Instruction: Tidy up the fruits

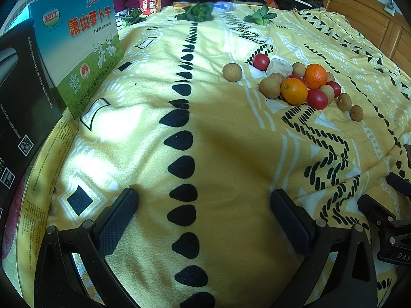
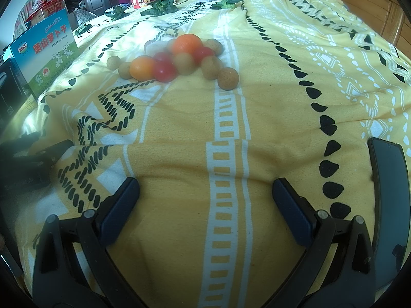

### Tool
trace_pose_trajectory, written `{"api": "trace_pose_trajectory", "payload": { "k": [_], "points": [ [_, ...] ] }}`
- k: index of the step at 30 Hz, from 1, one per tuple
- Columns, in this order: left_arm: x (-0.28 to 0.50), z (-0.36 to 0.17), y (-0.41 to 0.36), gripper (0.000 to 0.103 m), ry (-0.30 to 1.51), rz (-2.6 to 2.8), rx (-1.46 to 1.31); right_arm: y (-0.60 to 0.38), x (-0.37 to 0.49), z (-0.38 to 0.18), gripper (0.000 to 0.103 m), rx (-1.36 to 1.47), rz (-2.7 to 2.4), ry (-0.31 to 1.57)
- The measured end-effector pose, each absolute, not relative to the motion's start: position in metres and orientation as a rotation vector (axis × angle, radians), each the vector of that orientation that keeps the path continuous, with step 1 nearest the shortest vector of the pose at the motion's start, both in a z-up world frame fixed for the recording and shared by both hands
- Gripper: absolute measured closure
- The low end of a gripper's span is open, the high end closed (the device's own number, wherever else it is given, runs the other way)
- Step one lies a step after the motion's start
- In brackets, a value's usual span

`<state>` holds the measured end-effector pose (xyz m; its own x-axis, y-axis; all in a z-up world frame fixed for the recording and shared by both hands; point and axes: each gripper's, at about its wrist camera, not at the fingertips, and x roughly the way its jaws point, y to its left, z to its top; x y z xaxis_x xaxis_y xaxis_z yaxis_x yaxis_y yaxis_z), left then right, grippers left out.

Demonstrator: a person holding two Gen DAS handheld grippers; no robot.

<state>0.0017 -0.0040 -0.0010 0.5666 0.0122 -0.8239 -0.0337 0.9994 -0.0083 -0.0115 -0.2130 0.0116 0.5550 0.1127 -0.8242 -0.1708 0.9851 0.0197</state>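
Yellow patterned cloth (image 1: 231,154) covers the whole table, with a wooden cabinet (image 1: 372,20) behind it. Low over this cloth the left gripper (image 1: 204,205) hangs with its fingers spread wide and nothing between them; the right gripper (image 2: 205,195) is likewise spread and bare. A dark phone (image 2: 390,195) lies just beside the right gripper's outer finger. Ahead of both tools, well apart from them, sits the fruit pile (image 1: 298,84): two oranges (image 1: 294,91), red tomatoes (image 1: 317,99) and small brown round fruits (image 1: 232,72) bunched together, some touching, one brown fruit a little to the side. A blue-and-green box (image 1: 84,51) stands at the left edge. Leafy greens (image 1: 197,12) lie along the far side.
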Motion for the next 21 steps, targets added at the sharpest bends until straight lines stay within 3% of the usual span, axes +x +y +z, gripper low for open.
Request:
{"api": "trace_pose_trajectory", "payload": {
  "k": [21],
  "points": [
    [0.0018,0.0000,0.0011,0.000,0.960,0.006,-0.043,-0.2148,-0.0104,0.0111,0.000,-0.067,0.177,0.965]
  ]
}}
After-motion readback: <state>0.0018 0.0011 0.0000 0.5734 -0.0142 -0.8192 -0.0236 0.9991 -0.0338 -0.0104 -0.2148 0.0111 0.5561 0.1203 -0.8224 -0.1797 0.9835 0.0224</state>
